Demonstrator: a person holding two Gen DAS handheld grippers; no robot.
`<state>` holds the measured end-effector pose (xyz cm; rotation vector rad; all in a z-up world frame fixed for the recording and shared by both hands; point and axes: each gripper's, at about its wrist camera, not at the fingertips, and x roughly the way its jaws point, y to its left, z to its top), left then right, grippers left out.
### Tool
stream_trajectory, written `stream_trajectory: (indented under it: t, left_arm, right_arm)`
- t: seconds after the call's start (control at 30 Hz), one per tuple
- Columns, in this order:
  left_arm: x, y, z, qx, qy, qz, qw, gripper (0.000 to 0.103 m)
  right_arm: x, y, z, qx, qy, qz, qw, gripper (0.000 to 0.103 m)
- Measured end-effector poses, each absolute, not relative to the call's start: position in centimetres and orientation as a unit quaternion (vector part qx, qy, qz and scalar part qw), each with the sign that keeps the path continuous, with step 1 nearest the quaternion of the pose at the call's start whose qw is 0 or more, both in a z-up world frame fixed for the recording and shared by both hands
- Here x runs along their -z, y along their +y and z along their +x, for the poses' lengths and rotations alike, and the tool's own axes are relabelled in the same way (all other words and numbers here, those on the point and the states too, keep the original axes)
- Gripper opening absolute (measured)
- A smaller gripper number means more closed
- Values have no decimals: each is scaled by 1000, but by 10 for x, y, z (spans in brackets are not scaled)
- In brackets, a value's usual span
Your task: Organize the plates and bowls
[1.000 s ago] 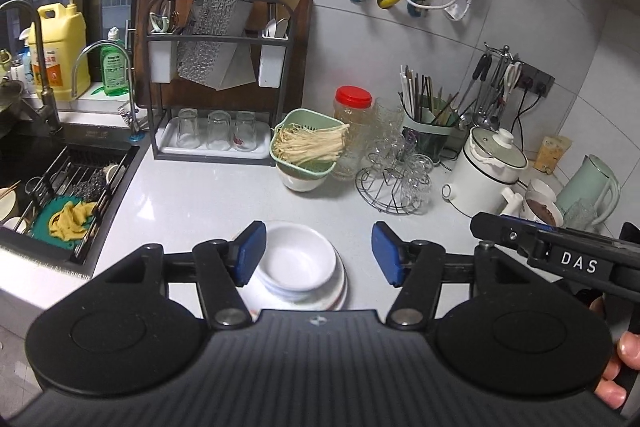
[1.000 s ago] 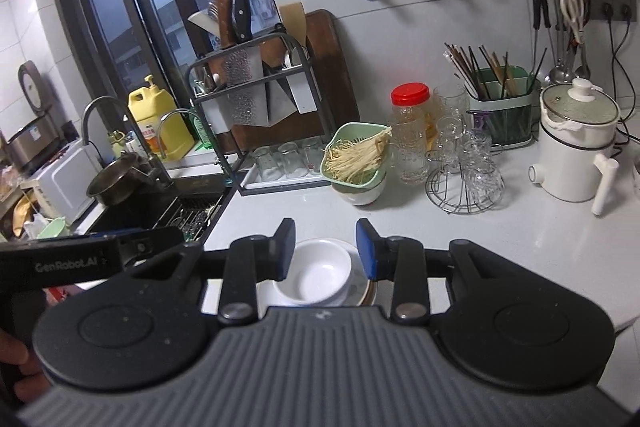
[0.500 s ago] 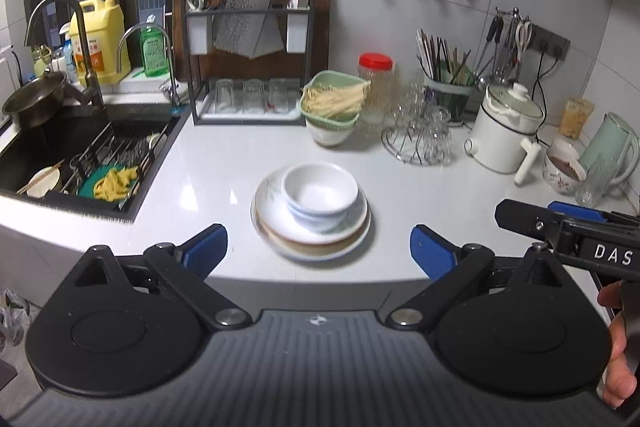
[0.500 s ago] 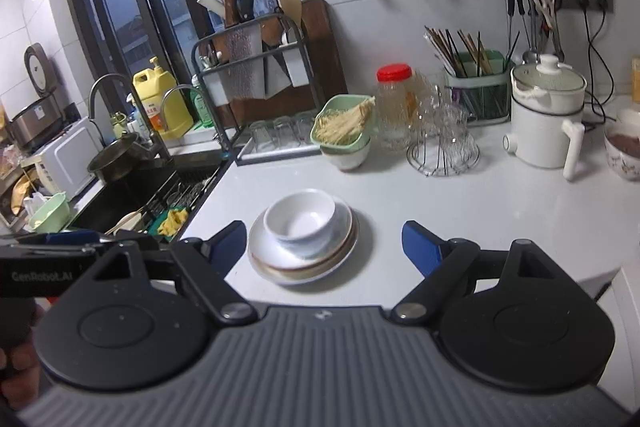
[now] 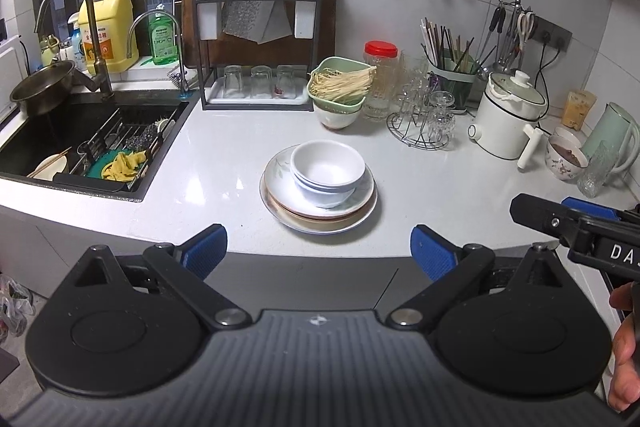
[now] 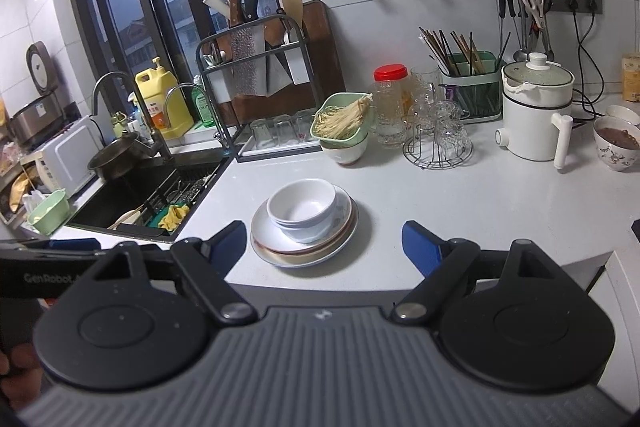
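A stack of plates (image 5: 280, 203) lies on the white counter, with stacked white bowls (image 5: 328, 171) on top. The same plates (image 6: 268, 239) and bowls (image 6: 302, 207) show in the right wrist view. My left gripper (image 5: 319, 253) is open and empty, held back in front of the counter's front edge, short of the stack. My right gripper (image 6: 323, 243) is open and empty, also drawn back from the stack. The right gripper's body (image 5: 576, 223) shows at the right of the left wrist view.
A sink (image 5: 80, 147) with a drainer rack lies left. A knife and glass rack (image 5: 256, 39), a green basket of noodles (image 5: 340, 87), a glass stand (image 5: 424, 123), a white pot (image 5: 508, 123) and a patterned bowl (image 5: 566, 157) stand behind and right.
Both grippers have opened wide and pulled back from the stack toward the counter's front edge. The plates and bowls stay in place.
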<state>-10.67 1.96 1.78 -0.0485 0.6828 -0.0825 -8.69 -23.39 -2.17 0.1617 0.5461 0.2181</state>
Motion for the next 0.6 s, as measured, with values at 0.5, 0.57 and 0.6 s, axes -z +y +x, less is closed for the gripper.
stream_trajectory:
  t: [0.5, 0.57, 0.6]
  left_arm:
    - [0, 24, -118, 36, 331, -18, 943, 100]
    - [2, 23, -120, 34, 331, -18, 943, 100]
    - [3, 23, -121, 33, 331, -17, 943, 100]
  right_arm:
    - [42, -230, -105, -113, 263, 78, 955, 86]
    - [44, -231, -107, -113, 263, 78, 955, 86]
    - [44, -231, -107, -113, 263, 79, 955, 86]
